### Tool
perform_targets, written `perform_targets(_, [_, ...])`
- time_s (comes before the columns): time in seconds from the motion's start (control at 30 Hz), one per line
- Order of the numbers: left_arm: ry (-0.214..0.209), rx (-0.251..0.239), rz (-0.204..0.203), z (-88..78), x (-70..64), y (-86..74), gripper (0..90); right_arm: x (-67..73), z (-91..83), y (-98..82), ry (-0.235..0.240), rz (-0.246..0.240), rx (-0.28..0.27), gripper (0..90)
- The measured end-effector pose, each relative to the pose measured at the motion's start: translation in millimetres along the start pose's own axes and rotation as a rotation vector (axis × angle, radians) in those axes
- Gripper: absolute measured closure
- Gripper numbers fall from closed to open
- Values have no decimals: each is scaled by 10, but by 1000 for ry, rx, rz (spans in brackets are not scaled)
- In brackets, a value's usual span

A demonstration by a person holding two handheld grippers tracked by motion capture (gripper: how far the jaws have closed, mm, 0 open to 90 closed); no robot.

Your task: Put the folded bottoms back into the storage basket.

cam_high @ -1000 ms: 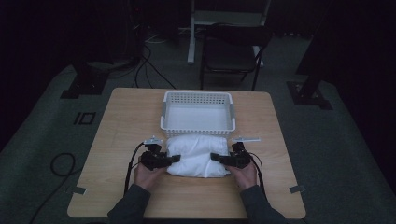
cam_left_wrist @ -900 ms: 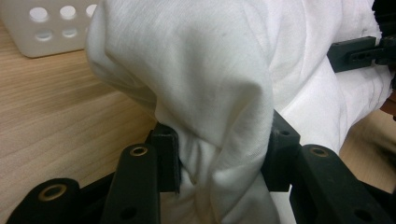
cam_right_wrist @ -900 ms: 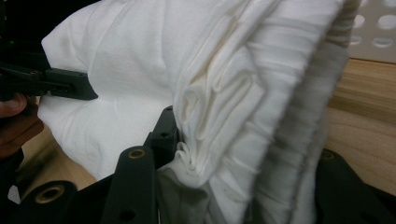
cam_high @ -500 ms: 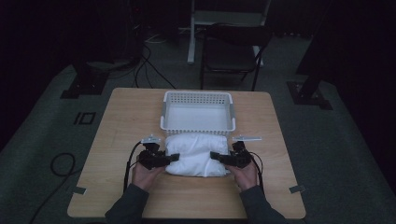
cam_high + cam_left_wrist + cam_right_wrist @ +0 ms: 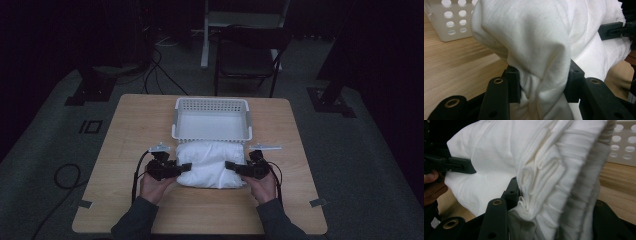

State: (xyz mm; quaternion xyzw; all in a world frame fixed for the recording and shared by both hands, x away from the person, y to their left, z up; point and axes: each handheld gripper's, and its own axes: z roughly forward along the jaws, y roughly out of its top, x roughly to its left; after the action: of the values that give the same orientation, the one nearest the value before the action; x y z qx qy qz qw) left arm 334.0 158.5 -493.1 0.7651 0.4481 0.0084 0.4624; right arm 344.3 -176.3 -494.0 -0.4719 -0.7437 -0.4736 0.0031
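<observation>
The folded white cloth (image 5: 211, 165) lies on the wooden table (image 5: 125, 150), just in front of the white basket (image 5: 211, 132), which sits at its 12 o'clock and almost touches it. The left gripper (image 5: 184, 168) has clamped onto the cloth's edge at 9 o'clock, and in the left gripper view a thick bunch of fabric (image 5: 541, 82) is pinched between the black jaws. The right gripper (image 5: 231, 166) has bitten the opposite edge at 3 o'clock; its own view shows stacked folds (image 5: 544, 182) squeezed between the jaws.

The cloth looks soft, light and limp, so it would likely sag in the middle and let its folds slide apart if lifted by one side alone. Holding both ends at once, deep enough to catch every layer, seems the sound way to carry it. It is not fragile, and the weave should not slip much in the pads
</observation>
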Motion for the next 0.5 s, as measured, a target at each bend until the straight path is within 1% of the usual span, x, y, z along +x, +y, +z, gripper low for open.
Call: perform_targets(0.5, [-9,-17,9,-53,-50,98,579,44,-88,73,-5,-12,-18,556])
